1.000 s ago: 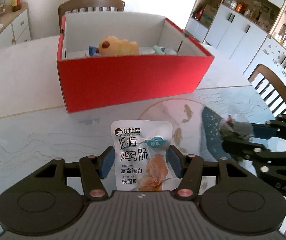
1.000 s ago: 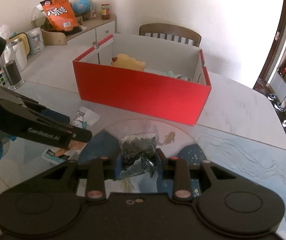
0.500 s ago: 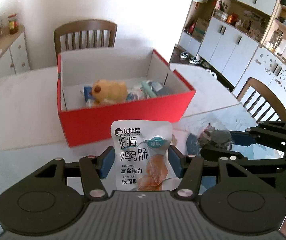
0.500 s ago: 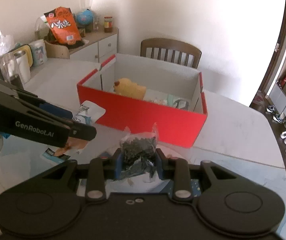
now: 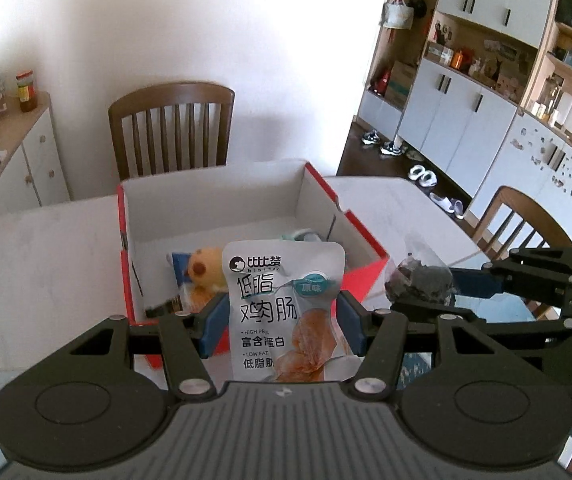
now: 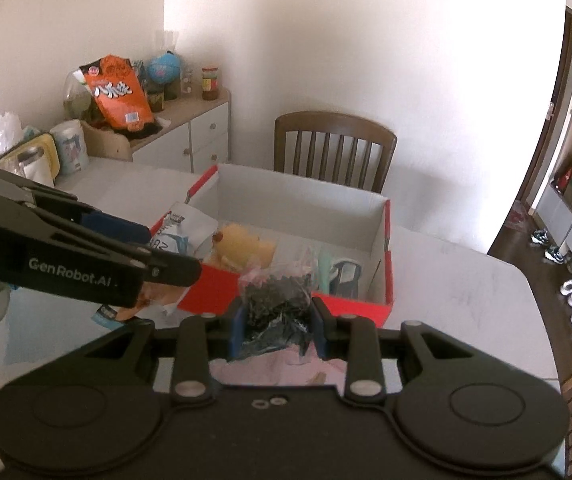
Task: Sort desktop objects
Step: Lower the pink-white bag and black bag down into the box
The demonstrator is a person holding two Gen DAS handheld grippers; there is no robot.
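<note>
My left gripper (image 5: 278,322) is shut on a white chicken sausage packet (image 5: 286,292) and holds it in the air above the front edge of the red box (image 5: 126,280). My right gripper (image 6: 278,322) is shut on a clear bag of dark dried bits (image 6: 276,300), also raised in front of the red box (image 6: 385,272). The bag shows in the left wrist view (image 5: 419,280) to the right of the packet. Inside the box lie a yellow plush toy (image 6: 246,246) and several small items.
The box stands on a white marble table (image 5: 38,248). Wooden chairs (image 5: 172,128) stand behind it and at the right (image 5: 519,216). A sideboard (image 6: 190,136) with an orange snack bag (image 6: 118,94) and jars stands at the left. Cabinets (image 5: 465,120) line the right wall.
Both grippers have risen and moved forward toward the red box with their loads; the views now look down into the box from above its front edge.
</note>
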